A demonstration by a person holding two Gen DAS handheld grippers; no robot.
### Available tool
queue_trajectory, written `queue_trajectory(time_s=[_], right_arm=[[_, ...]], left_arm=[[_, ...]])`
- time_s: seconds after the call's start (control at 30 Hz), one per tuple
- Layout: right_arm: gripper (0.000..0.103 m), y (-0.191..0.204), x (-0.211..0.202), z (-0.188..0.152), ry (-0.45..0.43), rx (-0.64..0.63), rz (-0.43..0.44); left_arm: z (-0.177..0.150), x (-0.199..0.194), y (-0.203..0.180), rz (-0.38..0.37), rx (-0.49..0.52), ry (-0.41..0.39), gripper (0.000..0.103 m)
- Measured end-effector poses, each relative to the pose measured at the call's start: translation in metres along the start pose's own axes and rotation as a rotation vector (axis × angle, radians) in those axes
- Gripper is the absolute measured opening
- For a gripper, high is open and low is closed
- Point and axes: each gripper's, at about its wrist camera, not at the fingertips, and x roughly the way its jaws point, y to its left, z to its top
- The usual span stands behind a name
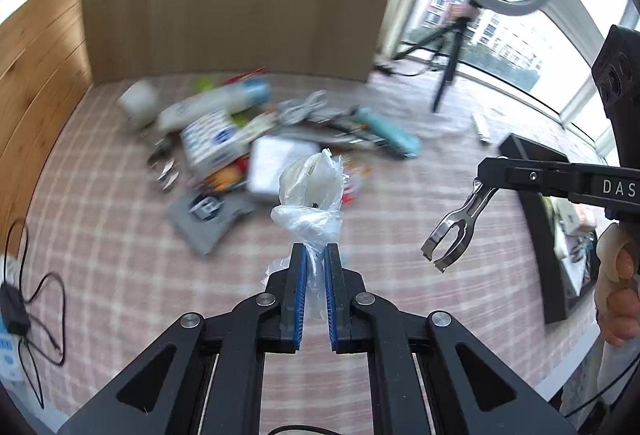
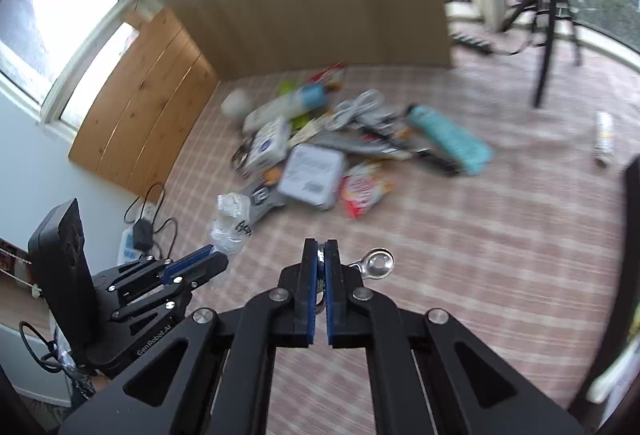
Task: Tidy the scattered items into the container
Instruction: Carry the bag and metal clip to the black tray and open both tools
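Left hand-held gripper (image 1: 316, 255) clamps one plastic bag (image 1: 310, 195); right hand-held gripper (image 2: 320, 255) clamps one metal tool (image 2: 374, 263).

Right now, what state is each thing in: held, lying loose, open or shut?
left gripper: shut on the plastic bag.
plastic bag: knotted, lifted off the cloth.
right gripper: shut on the metal tool.
metal tool: held, hanging in the air.
teal bottle: lying on its side.
black container: open.
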Motion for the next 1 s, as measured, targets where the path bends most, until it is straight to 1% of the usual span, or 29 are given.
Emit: queue_trajectory(time_s=[0.13, 0.3, 0.6, 0.77, 0.9, 1.0], right_arm=[[0.003, -0.042, -0.044, -0.003, -0.061, 0.048, -0.034], [0.003, -0.109, -0.103, -0.009, -0.137, 0.123, -0.097], [0.003, -0.227, -0.196, -0.02, -0.22, 0.247, -0.221], [0.003, -0.282, -0.231, -0.028, -0.25, 0.307, -0.272], [0.003, -0.319, -0.251, -0.033, -0.269, 0.353, -0.292], [0.003, -0.339, -0.257, -0.036, -0.274, 0.38, -0.299]], left_arm=[[0.018, 0.003, -0.054, -0.043, 0.064, -0.014, 0.008], [0.035, 0.012, -0.129, -0.117, 0.136, -0.03, 0.008], [0.062, 0.042, -0.261, -0.228, 0.216, -0.02, 0.008], [0.079, 0.058, -0.324, -0.278, 0.249, -0.005, 0.008], [0.087, 0.068, -0.368, -0.29, 0.29, 0.0, 0.008], [0.09, 0.075, -0.395, -0.301, 0.324, 0.007, 0.008]])
